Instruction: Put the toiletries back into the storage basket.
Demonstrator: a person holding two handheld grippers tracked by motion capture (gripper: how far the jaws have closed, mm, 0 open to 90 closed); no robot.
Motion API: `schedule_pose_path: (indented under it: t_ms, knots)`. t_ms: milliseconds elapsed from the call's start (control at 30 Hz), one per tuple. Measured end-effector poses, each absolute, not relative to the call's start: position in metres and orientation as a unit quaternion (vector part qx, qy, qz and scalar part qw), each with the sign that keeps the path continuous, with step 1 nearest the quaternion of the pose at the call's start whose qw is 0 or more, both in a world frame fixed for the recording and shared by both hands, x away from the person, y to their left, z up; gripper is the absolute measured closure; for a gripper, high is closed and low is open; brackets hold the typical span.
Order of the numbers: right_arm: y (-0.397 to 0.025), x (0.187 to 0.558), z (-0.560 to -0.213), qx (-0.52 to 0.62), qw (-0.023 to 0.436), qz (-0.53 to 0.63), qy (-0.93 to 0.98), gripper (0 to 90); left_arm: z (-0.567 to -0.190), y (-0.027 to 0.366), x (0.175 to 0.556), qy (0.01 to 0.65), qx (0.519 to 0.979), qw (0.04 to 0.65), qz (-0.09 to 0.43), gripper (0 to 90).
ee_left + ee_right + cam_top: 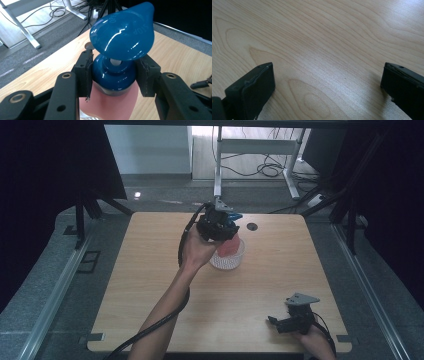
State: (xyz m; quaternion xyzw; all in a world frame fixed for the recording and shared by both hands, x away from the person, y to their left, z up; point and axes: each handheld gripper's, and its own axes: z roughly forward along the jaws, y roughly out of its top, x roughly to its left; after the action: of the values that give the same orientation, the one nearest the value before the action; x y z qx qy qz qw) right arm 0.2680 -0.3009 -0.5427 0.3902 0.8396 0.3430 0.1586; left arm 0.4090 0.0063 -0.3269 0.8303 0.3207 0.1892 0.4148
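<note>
Left gripper view: left gripper (113,72) clamps the blue cap (122,37) of a pink bottle (110,107), likely twisting next; right gripper (295,320) rests wide open, empty.

Grey floor (150,190) — white desk frame (260,147), cables (270,169)

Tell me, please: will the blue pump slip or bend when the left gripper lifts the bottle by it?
The blue pump looks glossy, so it may slip; the left gripper clamps its rounded collar. It seems rigid plastic, unlikely to bend. The spout overhangs one side and the pink bottle hangs below, so it may swing or twist on lifting.
</note>
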Motion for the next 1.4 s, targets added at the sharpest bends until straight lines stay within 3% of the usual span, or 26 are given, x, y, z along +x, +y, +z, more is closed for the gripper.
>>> schedule_pose_path:
  t_ms: [633,1400]
  knots:
    - [-0.301,0.268,-0.543,0.387,0.158,0.344,0.841,0.0,-0.351,-0.009,0.439,0.350,0.823,0.401,0.198,53.0]
    - [-0.301,0.268,-0.543,0.386,0.157,0.344,0.842,0.0,-0.398,-0.010,0.450,0.371,0.821,0.390,0.191,53.0]
